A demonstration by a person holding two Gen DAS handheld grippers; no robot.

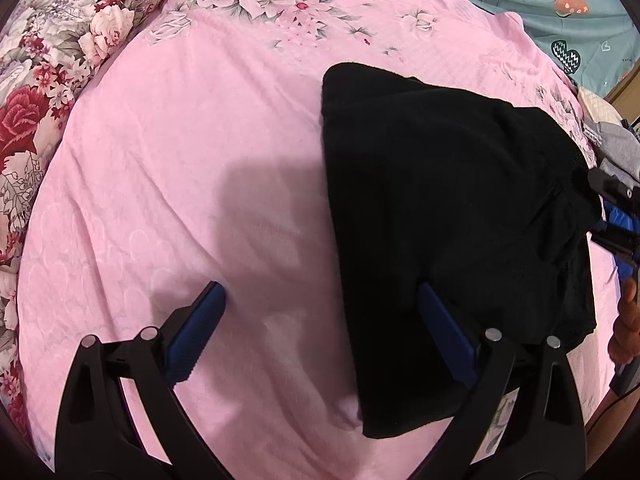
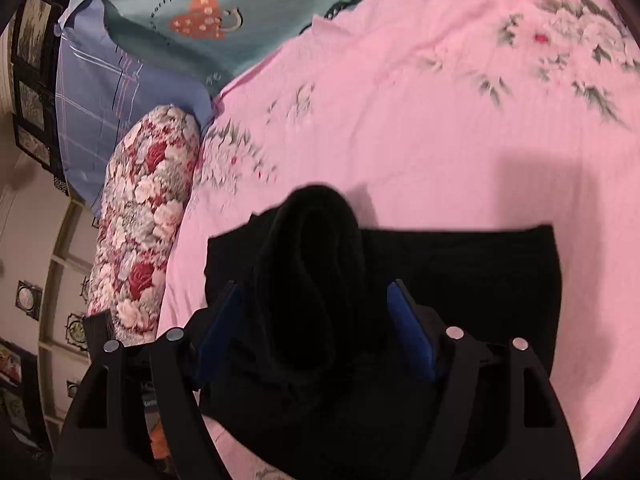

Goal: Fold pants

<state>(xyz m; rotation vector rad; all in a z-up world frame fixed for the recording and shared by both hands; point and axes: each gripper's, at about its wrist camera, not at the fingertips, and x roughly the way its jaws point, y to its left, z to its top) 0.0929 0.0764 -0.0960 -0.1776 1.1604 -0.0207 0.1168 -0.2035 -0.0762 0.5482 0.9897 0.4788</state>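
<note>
The black pants [image 1: 452, 216] lie folded on the pink floral sheet [image 1: 200, 160]. My left gripper [image 1: 320, 292] is open, just above the sheet, with its right finger at the pants' left edge and nothing between the pads. In the right wrist view the pants [image 2: 460, 272] lie flat, and a bunched roll of their fabric [image 2: 316, 280] rises between the blue pads of my right gripper [image 2: 316, 292]. The jaws stand wide apart around the roll; a firm pinch does not show. The right gripper [image 1: 616, 200] also shows at the right edge of the left wrist view.
A red-and-white floral pillow [image 1: 48, 92] lies along the bed's left side and shows in the right wrist view [image 2: 148, 216]. A teal quilt with heart prints [image 1: 560, 4] and a blue checked pillow [image 2: 108, 92] lie beyond the sheet. Grey clothing [image 1: 616, 140] sits at the right.
</note>
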